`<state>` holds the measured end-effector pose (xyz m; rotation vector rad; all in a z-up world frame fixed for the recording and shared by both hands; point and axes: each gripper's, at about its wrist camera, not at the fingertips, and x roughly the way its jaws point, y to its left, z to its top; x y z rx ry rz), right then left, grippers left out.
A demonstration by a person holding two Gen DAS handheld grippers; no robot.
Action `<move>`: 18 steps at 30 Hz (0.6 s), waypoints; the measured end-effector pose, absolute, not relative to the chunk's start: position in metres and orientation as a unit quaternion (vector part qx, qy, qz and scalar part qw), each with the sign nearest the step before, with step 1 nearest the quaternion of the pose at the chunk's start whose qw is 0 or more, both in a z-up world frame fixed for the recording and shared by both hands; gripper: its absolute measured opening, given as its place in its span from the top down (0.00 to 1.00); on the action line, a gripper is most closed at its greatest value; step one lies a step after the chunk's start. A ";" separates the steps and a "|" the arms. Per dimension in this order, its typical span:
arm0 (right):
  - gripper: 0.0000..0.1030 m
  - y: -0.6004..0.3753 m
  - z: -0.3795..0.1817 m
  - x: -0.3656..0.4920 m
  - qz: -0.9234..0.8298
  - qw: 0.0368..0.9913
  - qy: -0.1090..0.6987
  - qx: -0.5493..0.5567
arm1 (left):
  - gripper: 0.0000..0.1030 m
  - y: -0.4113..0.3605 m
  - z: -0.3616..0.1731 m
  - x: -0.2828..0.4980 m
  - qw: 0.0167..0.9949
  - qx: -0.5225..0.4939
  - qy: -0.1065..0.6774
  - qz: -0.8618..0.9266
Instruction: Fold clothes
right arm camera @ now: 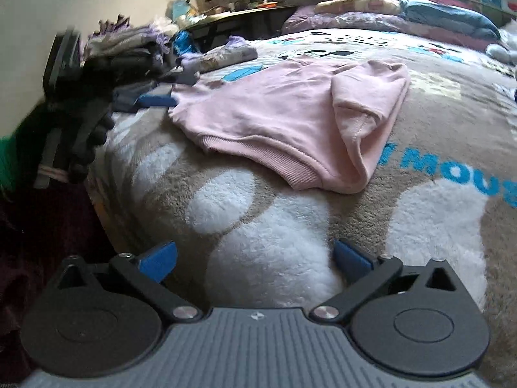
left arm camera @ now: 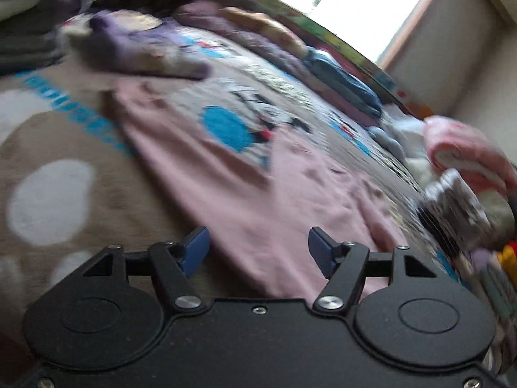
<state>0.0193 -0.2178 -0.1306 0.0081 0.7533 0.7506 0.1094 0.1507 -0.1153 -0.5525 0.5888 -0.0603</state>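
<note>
A pink sweatshirt (right arm camera: 284, 113) lies on the patterned blanket (right arm camera: 265, 245), its right side folded over with a sleeve on top. In the blurred left wrist view the sweatshirt (left arm camera: 258, 200) stretches away from my left gripper (left arm camera: 258, 249), which is open and empty just above its near end. My right gripper (right arm camera: 255, 258) is open and empty over the blanket, short of the ribbed hem. The left gripper (right arm camera: 155, 97) also shows in the right wrist view, at the sweatshirt's left edge, blue fingers apart.
A stack of folded clothes (right arm camera: 129, 42) sits at the far left. A purple garment (left arm camera: 145, 48) lies beyond the sweatshirt. Pillows (right arm camera: 355, 9) line the headboard. More clothes, pink and white (left arm camera: 468, 148), are piled at the right. The bed edge drops off at left (right arm camera: 97, 200).
</note>
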 end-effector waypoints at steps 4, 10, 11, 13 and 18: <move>0.00 -0.217 -0.128 0.022 0.348 0.864 0.364 0.017 | 0.35 0.182 -0.121 0.105 0.905 -0.321 0.279 -0.005; 0.24 -0.194 -0.115 0.010 0.346 0.878 0.330 -0.029 | 0.35 0.227 -0.138 0.113 0.865 -0.436 0.248 0.015; 0.25 -0.190 -0.112 0.009 0.350 0.879 0.324 -0.030 | 0.35 0.235 -0.139 0.117 0.860 -0.451 0.239 0.017; 0.26 -0.183 -0.106 0.007 0.360 0.880 0.310 -0.027 | 0.35 0.250 -0.142 0.124 0.847 -0.481 0.225 0.021; 0.26 -0.166 -0.096 0.012 0.379 0.874 0.304 -0.014 | 0.36 0.280 -0.145 0.147 0.826 -0.526 0.200 0.025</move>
